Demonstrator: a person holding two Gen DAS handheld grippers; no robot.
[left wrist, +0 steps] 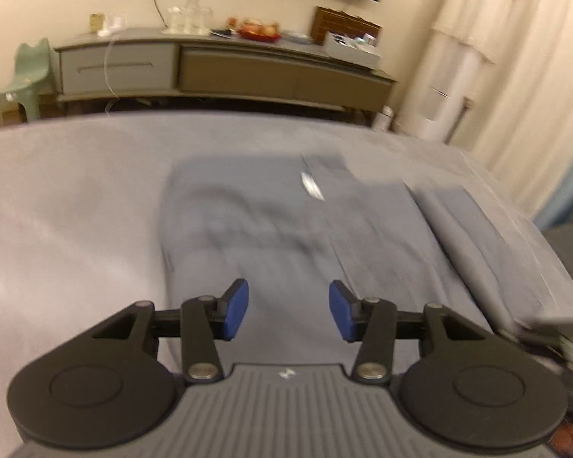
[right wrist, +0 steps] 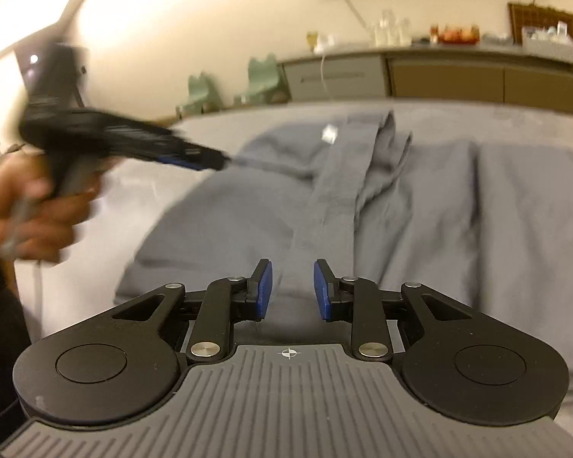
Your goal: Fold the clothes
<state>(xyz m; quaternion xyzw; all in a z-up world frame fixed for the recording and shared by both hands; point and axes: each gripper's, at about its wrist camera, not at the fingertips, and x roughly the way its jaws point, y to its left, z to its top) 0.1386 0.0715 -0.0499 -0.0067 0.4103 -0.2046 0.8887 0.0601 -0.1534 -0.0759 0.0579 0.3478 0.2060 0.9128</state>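
a blue-grey garment (right wrist: 286,198) is lying spread across the grey-sheeted bed (left wrist: 57,210), filling the middle of both views. in the right wrist view its folded placket strip is running from 12 o'clock down toward 6 o'clock, with a small white label (right wrist: 329,132) showing near the top, and a second flat panel of cloth is lying just beside it at 3 o'clock.

the right gripper (right wrist: 292,289) is hanging over the near hem of the garment, its blue pads (right wrist: 264,290) standing apart with nothing between them.

the left gripper (left wrist: 288,311) is likewise sitting spread wide over the cloth in its own view, gripping nothing; that view is blurring heavily. from the right wrist camera it is appearing at 9 o'clock (right wrist: 195,158), held in the left hand (right wrist: 34,210), its tip reaching to the garment's left edge, though blur is making contact impossible to judge.

a long grey sideboard (left wrist: 225,72) is standing beyond the bed at 12 o'clock, with a pale green chair (left wrist: 27,72) at 10 o'clock.
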